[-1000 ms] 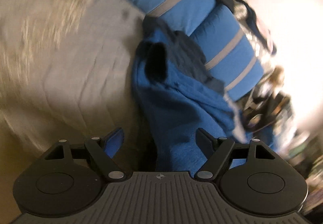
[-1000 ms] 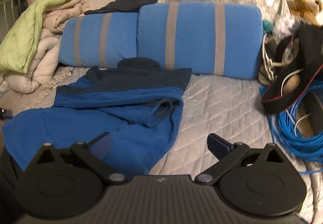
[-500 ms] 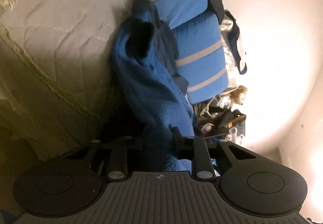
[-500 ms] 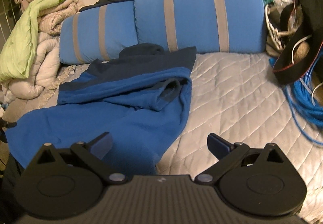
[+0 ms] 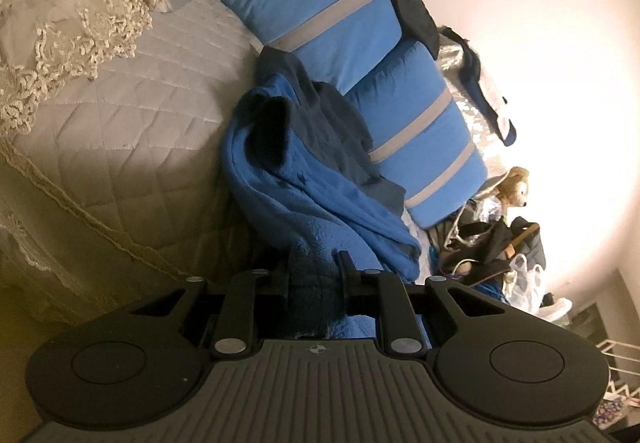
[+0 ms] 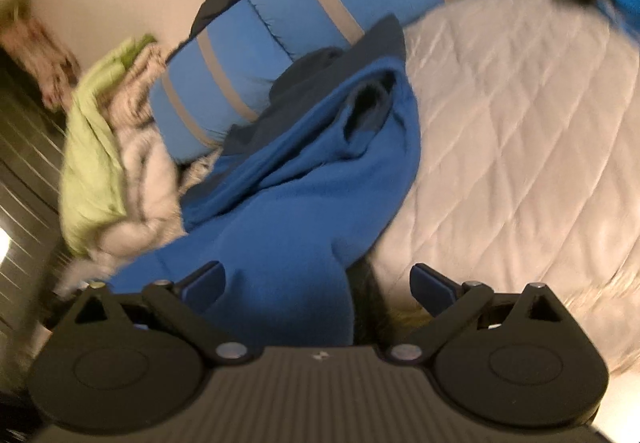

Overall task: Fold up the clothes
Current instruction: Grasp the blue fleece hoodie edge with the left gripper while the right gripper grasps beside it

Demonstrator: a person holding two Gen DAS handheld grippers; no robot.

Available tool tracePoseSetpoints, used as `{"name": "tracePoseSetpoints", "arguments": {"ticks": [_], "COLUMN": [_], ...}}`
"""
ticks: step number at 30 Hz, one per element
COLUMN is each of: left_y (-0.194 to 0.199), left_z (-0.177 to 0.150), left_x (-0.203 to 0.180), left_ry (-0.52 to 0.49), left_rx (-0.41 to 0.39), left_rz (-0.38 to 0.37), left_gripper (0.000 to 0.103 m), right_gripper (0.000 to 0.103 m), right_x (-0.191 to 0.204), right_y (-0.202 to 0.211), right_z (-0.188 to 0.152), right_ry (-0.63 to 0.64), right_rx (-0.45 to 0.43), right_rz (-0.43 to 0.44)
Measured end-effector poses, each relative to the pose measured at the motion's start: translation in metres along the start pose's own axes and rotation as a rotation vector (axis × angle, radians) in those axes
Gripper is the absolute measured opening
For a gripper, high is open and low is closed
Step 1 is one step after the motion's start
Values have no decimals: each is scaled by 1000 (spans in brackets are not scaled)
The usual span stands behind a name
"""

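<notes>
Two grippers work over one blue fleece garment [image 5: 320, 203] that lies crumpled on the quilted bed [image 5: 132, 91], its far end against the blue striped pillows [image 5: 320, 3] and its near end hanging toward the bed's edge. The left gripper [image 5: 314, 279] is narrow, its jaws pinching a fold at the garment's near end, while the right gripper [image 6: 318, 283] stands wide (nothing pressed between its pads) just above the near blue cloth, with a green blanket [image 6: 92, 163] at far left.

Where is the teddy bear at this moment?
In the left wrist view the teddy bear sits at the right, just past the end of the blue pillows, above a dark pile of bags.
</notes>
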State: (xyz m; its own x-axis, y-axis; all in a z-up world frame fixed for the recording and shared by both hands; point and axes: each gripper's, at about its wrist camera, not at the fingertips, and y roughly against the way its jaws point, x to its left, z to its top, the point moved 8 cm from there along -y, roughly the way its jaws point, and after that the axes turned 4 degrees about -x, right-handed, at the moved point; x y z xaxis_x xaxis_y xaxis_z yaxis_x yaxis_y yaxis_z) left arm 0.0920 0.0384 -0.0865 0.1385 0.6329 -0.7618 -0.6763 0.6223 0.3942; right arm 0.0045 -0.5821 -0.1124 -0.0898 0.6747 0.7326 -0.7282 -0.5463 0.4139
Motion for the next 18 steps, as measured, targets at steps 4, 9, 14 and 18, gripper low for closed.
{"name": "tracePoseSetpoints", "arguments": {"ticks": [4, 9, 14, 18], "left_y": [1, 1, 1, 4], "left_z": [1, 0, -1, 0], "left_x": [-3, -3, -4, -7], "left_ry": [7, 9, 17, 23], "left_rx": [-10, -14, -23, -35], "left_rz": [-27, -22, -5, -7], "left_gripper": [21, 21, 21, 20], "right_gripper": [74, 50, 18, 11], "right_x": [-15, -9, -5, 10], "right_y": [0, 9, 21, 34], "right_z": [-16, -31, -35, -28], "right_ry": [-167, -260, -314, -278], "right_rx": [-8, -18, -45, -80], "right_rz": [103, 233, 206, 175]}}
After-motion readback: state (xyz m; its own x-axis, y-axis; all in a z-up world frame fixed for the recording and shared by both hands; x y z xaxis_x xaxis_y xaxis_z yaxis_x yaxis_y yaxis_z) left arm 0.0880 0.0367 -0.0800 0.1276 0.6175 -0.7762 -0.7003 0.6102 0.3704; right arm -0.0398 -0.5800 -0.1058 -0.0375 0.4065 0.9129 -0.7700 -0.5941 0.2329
